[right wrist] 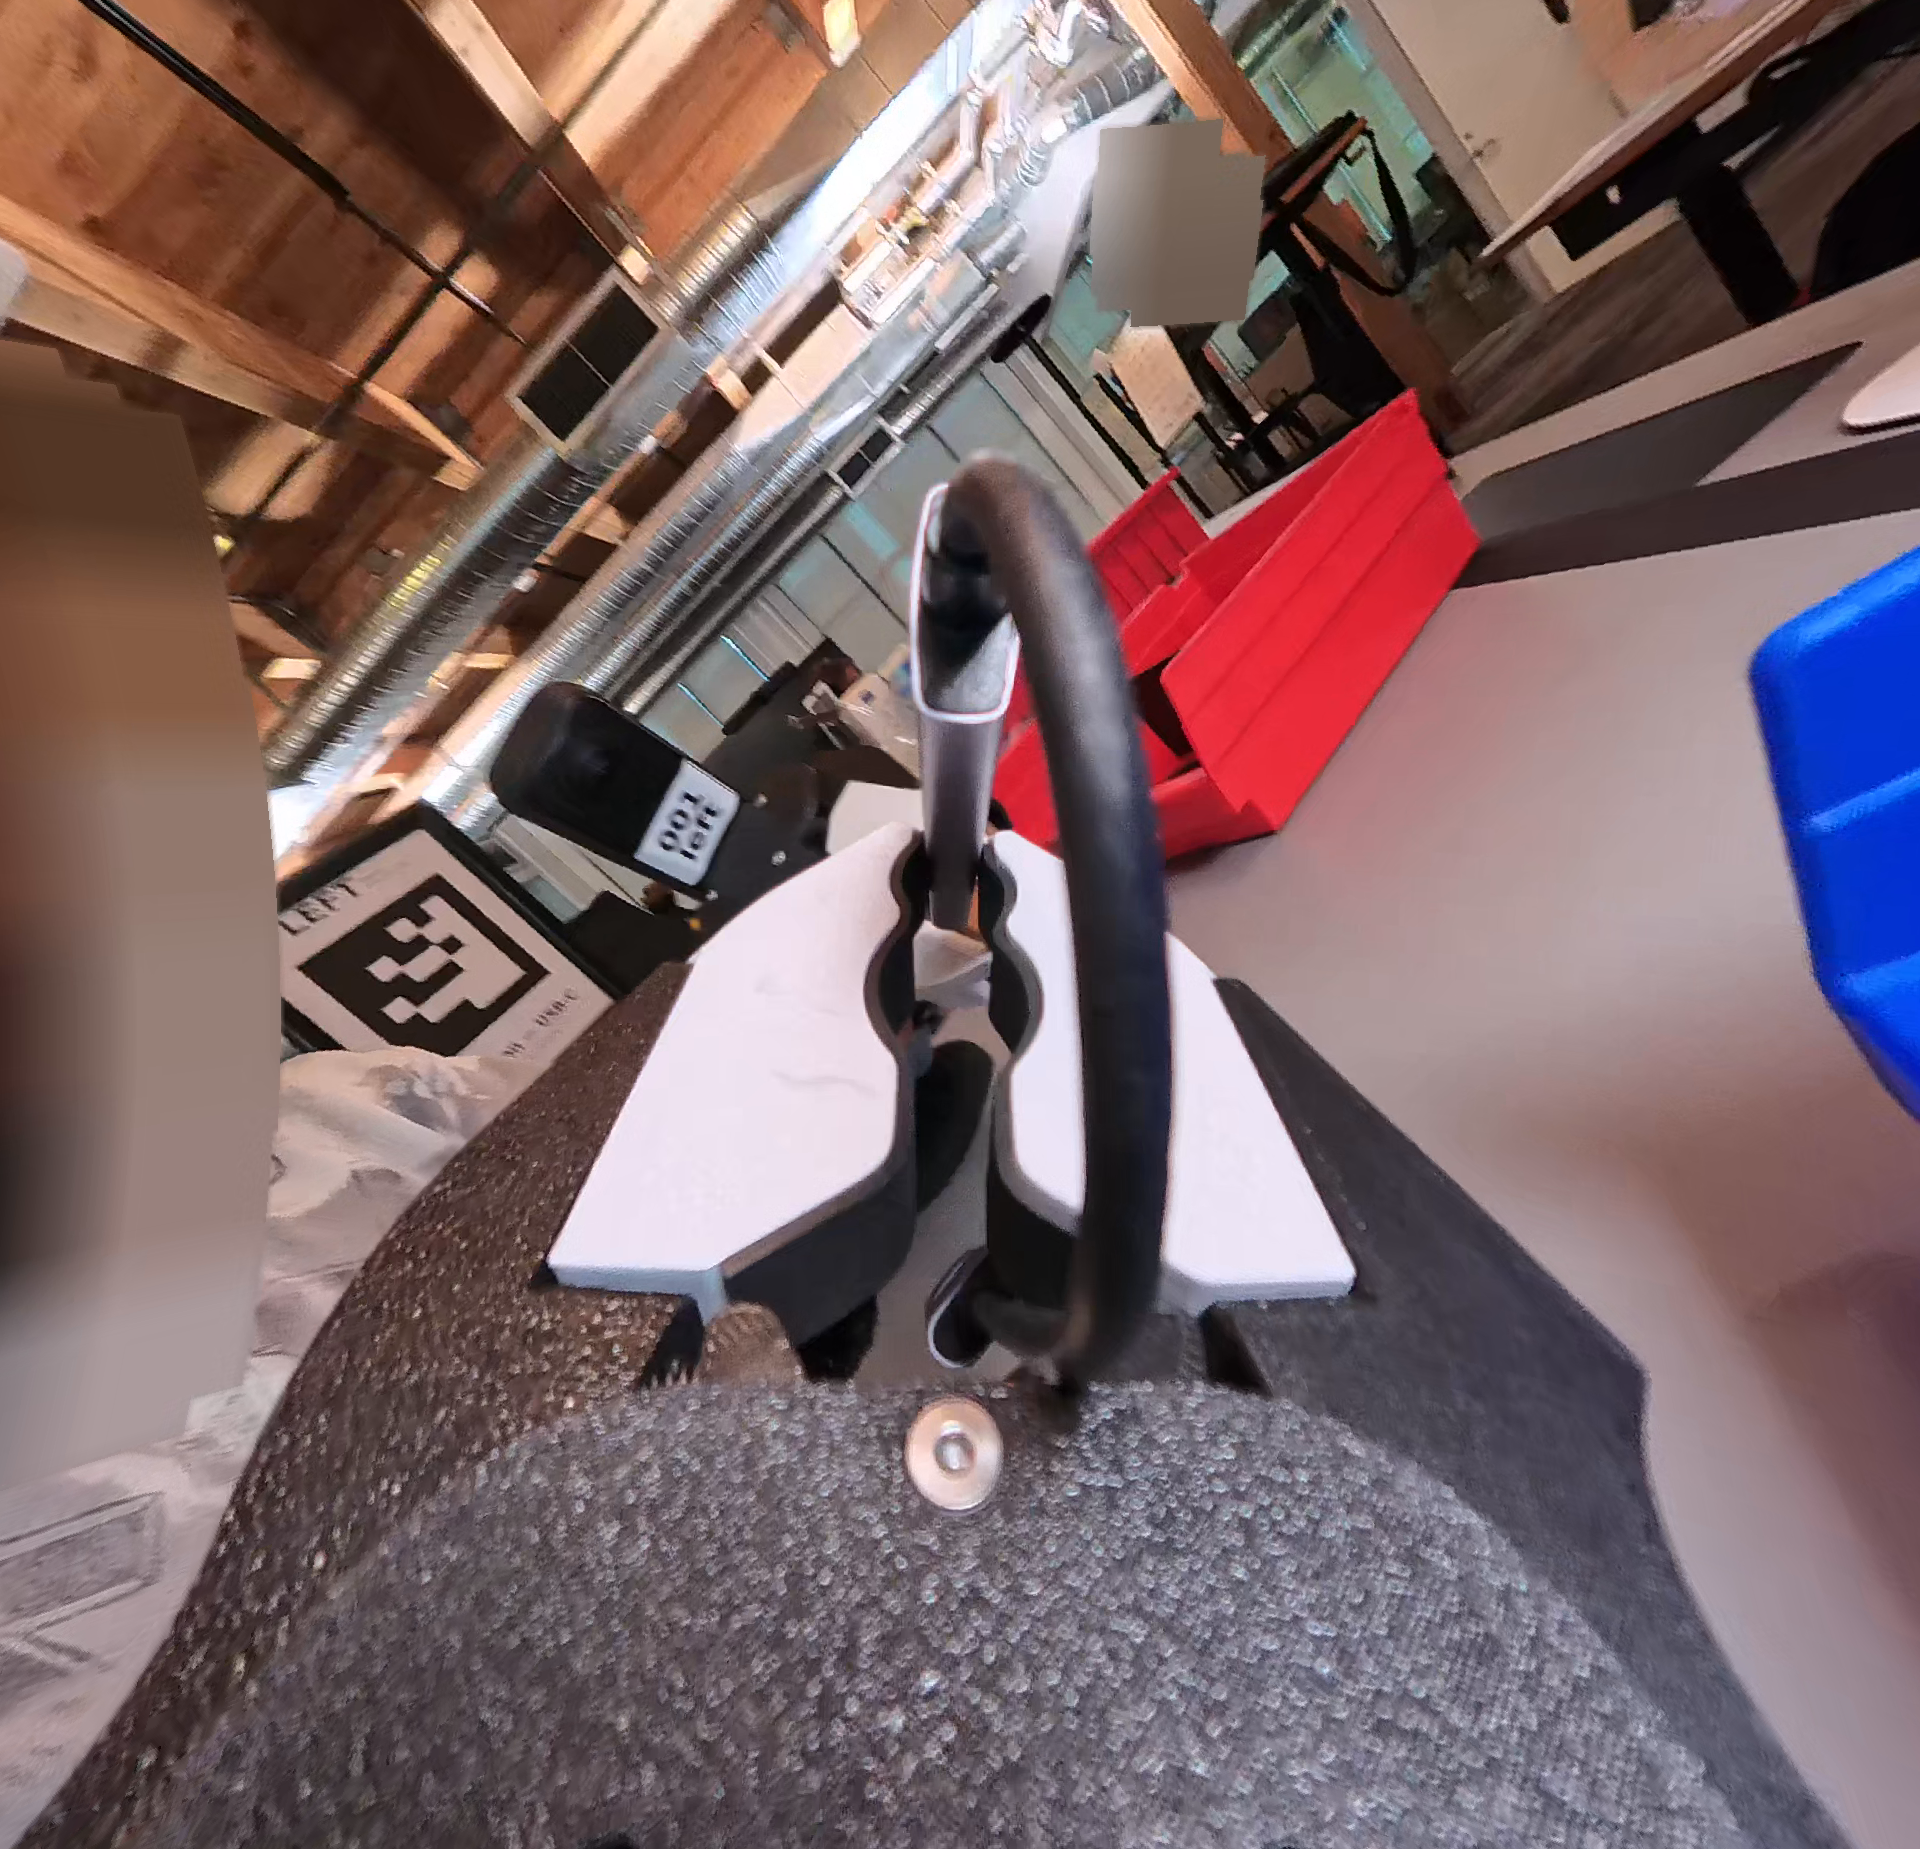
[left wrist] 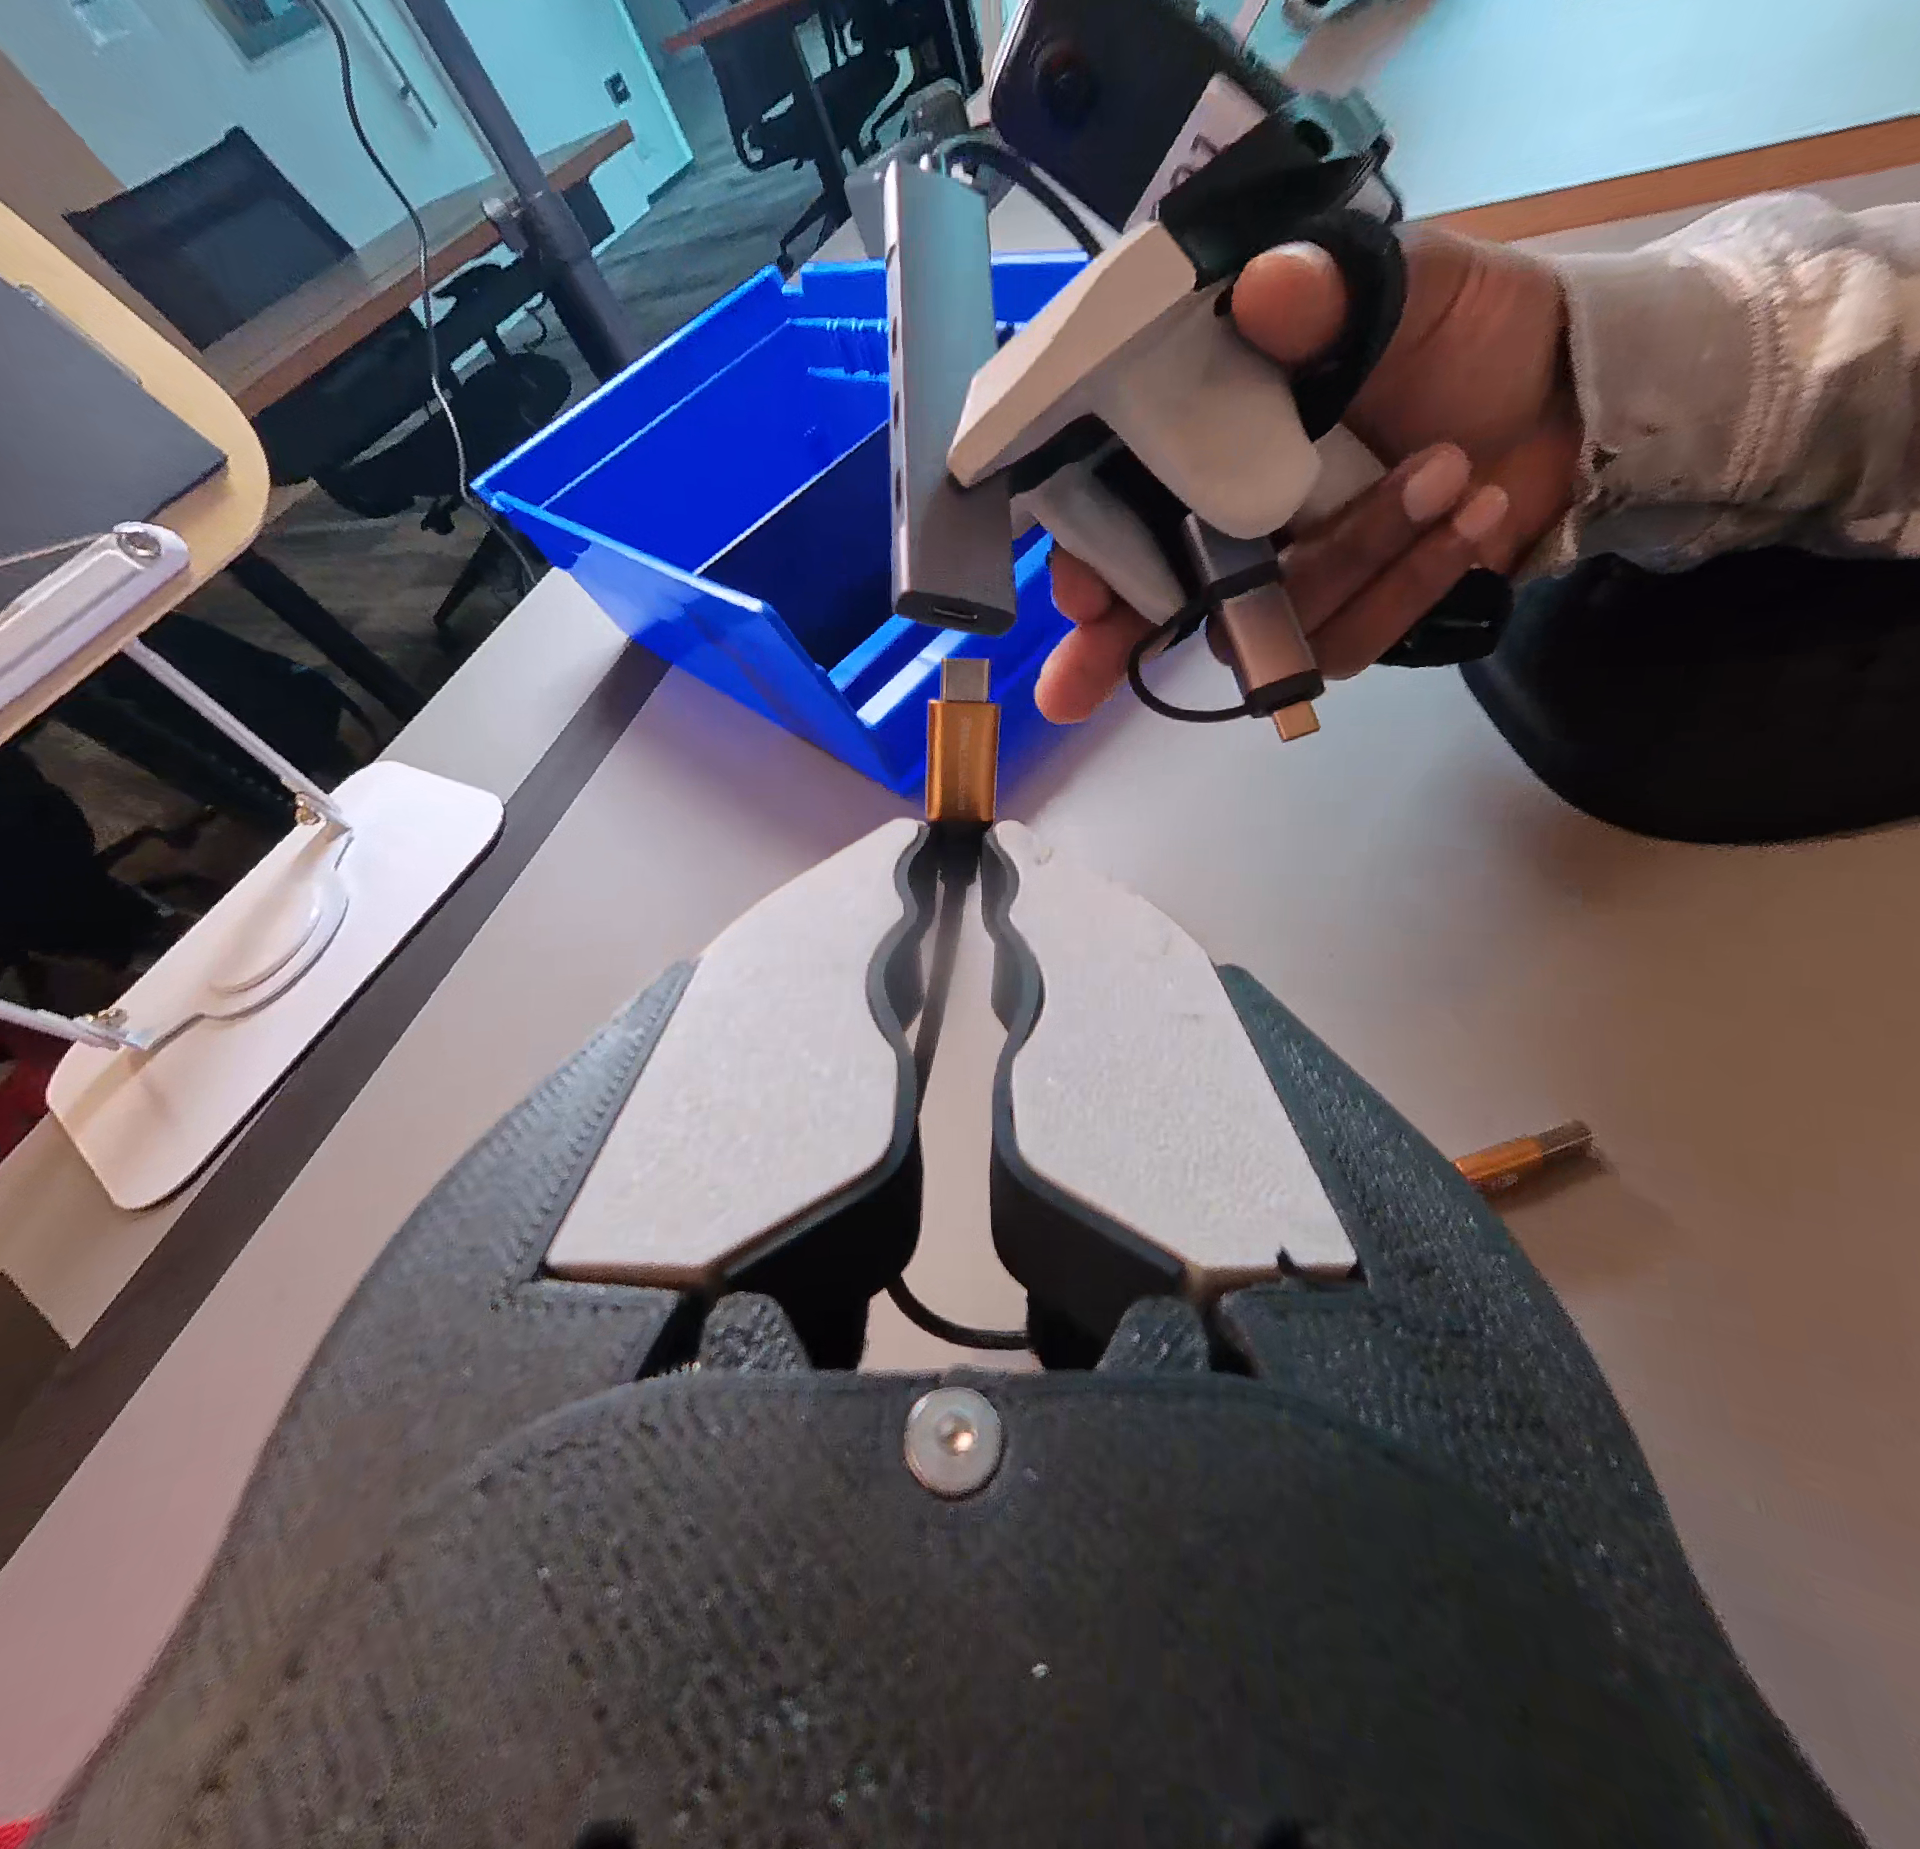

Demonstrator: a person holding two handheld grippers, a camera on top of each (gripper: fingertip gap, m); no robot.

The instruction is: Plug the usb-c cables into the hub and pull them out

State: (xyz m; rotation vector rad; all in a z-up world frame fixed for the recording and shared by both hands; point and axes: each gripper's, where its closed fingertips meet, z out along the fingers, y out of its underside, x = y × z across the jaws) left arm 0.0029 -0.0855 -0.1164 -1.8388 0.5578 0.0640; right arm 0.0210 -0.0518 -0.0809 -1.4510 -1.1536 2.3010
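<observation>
My left gripper (left wrist: 958, 838) is shut on the orange usb-c cable plug (left wrist: 962, 760), whose metal tip points up at the end port of the grey hub (left wrist: 935, 397), a small gap below it. The plug's black cable runs back between the fingers. My right gripper (left wrist: 997, 469) is shut on the hub and holds it in the air over the blue bin (left wrist: 727, 511). In the right wrist view the right gripper (right wrist: 951, 854) grips the hub (right wrist: 961, 750), and the hub's own black cable (right wrist: 1112, 864) loops back over it. The hub's own grey plug (left wrist: 1262, 646) dangles below the hand.
A second orange plug (left wrist: 1522, 1160) lies on the grey table (left wrist: 1558, 1020) at the right. A white stand base (left wrist: 281, 968) sits at the left table edge. A red bin (right wrist: 1309, 636) stands beyond the blue bin (right wrist: 1849, 843). The left gripper's camera (right wrist: 613, 771) shows nearby. Left tips to right tips: about 6 centimetres.
</observation>
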